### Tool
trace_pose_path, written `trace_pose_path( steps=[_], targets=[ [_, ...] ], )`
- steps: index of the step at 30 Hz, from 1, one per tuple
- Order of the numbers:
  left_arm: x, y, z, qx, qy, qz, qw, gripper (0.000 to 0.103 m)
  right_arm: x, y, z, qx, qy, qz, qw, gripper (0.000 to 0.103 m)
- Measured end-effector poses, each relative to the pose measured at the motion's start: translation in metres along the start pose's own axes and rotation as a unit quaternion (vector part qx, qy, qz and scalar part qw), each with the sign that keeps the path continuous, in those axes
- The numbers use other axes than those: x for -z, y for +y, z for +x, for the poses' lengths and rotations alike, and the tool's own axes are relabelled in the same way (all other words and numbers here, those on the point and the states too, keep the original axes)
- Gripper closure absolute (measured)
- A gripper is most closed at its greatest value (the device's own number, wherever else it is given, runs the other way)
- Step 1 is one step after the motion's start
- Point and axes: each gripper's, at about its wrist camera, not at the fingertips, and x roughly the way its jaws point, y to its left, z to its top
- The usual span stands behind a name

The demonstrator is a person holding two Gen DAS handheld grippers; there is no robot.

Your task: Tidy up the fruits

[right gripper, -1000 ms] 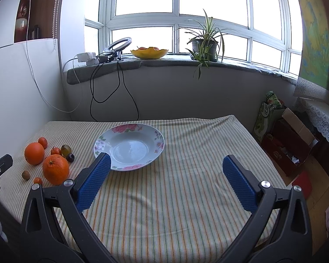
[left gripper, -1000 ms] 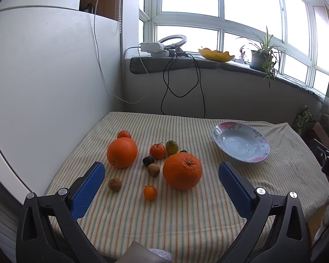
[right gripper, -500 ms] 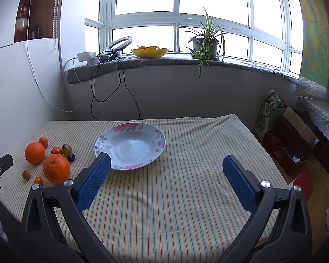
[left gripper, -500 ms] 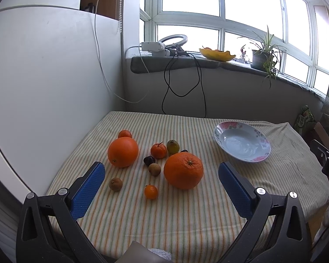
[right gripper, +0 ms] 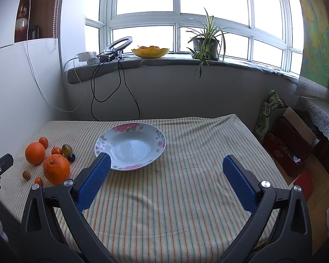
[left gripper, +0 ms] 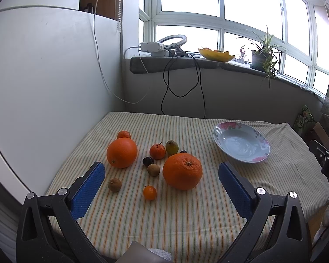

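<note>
The fruits lay in a loose cluster on the striped cloth (left gripper: 186,219) near the left edge of the bench. Nearest the front sat a large orange (left gripper: 182,171), with a second large orange (left gripper: 122,152) farther left toward the white panel (left gripper: 43,83). A small orange fruit (left gripper: 124,134) touched the far side of that second orange. Between the two big ones were a small stemmed tangerine (left gripper: 157,151), a greenish pear-like fruit (left gripper: 172,147) just beside it, a dark plum-like fruit (left gripper: 148,160) and a brown round fruit (left gripper: 153,170). Another brown fruit (left gripper: 114,185) and a tiny orange one (left gripper: 149,192) lay closest to the front edge. The flowered plate (right gripper: 130,145) stood empty toward the middle of the bench, well apart from the cluster.

The left tongs (left gripper: 162,182) hovered above the front edge, spread wide and gripping nothing, pointed at the fruits. The right tongs (right gripper: 166,177) were likewise spread wide and empty, facing the plate, with one blue pad (right gripper: 94,182) overlapping its near rim in that view.

Behind the bench, a windowsill (right gripper: 164,62) carried a yellow bowl (right gripper: 150,52), a potted plant (right gripper: 205,43) and a ring light (right gripper: 118,45).
</note>
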Motion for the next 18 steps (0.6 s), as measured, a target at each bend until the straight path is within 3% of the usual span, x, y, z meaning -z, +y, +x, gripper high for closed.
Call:
trace_pose_path(
  steps=[18],
  targets=[
    [-0.0011,-0.0004,0.0000,0.001,0.001,0.000,1.0000,0.000,-0.0004,0.0016,0.0005,-0.001,0.001,-0.001,1.000,0.000]
  ],
)
